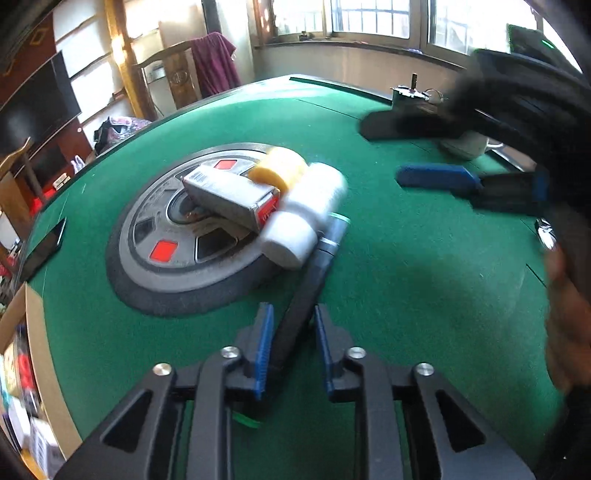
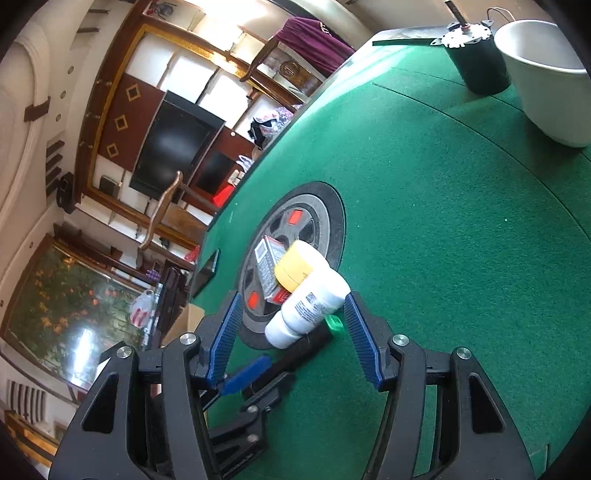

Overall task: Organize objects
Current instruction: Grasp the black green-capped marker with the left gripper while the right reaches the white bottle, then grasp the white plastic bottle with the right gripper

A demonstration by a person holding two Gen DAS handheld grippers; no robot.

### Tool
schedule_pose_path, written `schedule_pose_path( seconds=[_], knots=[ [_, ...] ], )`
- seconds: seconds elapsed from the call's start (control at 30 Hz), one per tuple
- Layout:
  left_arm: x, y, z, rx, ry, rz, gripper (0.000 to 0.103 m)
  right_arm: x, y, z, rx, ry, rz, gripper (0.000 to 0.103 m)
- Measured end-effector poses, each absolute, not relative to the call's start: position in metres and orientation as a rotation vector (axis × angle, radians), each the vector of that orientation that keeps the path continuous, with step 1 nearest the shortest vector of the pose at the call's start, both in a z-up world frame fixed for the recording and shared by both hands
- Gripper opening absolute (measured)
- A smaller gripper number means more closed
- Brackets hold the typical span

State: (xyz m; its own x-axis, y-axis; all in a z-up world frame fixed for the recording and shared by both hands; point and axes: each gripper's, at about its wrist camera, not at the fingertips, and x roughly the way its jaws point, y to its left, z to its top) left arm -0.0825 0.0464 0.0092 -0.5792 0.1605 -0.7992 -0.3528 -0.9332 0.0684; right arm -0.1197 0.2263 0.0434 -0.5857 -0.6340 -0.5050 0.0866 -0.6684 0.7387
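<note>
Sunlit barred windows (image 1: 369,18), dark television (image 2: 173,142) in wood-trimmed wall unit, maroon cloth (image 1: 216,61) over chair

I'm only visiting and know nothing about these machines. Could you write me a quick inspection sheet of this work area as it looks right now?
Surface: green felt table with a round grey wheel-like disc set in it.
Job's things: white bottle, yellow tub, grey box heaped on the disc; dark tube.
Clutter: white bowl, small motor, phone.
Grippers: left gripper shut on the dark tube; right gripper open around the white bottle.
Cables: nothing seen.
Surroundings: television, windows.
</note>
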Motion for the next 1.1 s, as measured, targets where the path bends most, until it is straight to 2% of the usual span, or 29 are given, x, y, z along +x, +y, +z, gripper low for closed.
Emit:
schedule_pose_path(
  seconds=[0.07, 0.2, 0.4, 0.47, 0.7, 0.83, 0.97, 1.1],
  knots=[
    [-0.069, 0.040, 0.008, -1.276, 0.238, 2.552, 0.013, -0.128, 0.226, 0.047, 1.104, -0.904, -2.317, 0.058],
    [-0.052, 0.018, 0.009, -1.314, 0.023, 2.567, 0.013, -0.157, 0.223, 0.048, 1.132, -0.838, -2.314, 0.058],
    [-0.050, -0.016, 0.008, -1.352, -0.065, 2.665, 0.013, -0.184, 0.194, 0.035, 1.212, -0.787, -2.238, 0.058],
    [-0.057, -0.028, 0.008, -1.356, -0.141, 2.660, 0.013, -0.185, 0.181, 0.037, 1.211, -0.680, -2.243, 0.058],
    [-0.058, -0.040, 0.005, -1.344, -0.231, 2.647, 0.013, -0.176, 0.177, 0.025, 1.288, -0.605, -2.107, 0.058],
    [-0.060, -0.044, 0.003, -1.340, -0.253, 2.652, 0.014, -0.144, 0.167, 0.027, 1.310, -0.491, -1.993, 0.058],
    [-0.062, -0.041, 0.003, -1.329, -0.233, 2.679, 0.014, -0.128, 0.152, 0.029, 1.251, -0.284, -2.128, 0.058],
    [-0.065, -0.037, 0.002, -1.309, -0.193, 2.720, 0.014, -0.128, 0.136, 0.020, 1.263, -0.226, -2.145, 0.059]
  ],
)
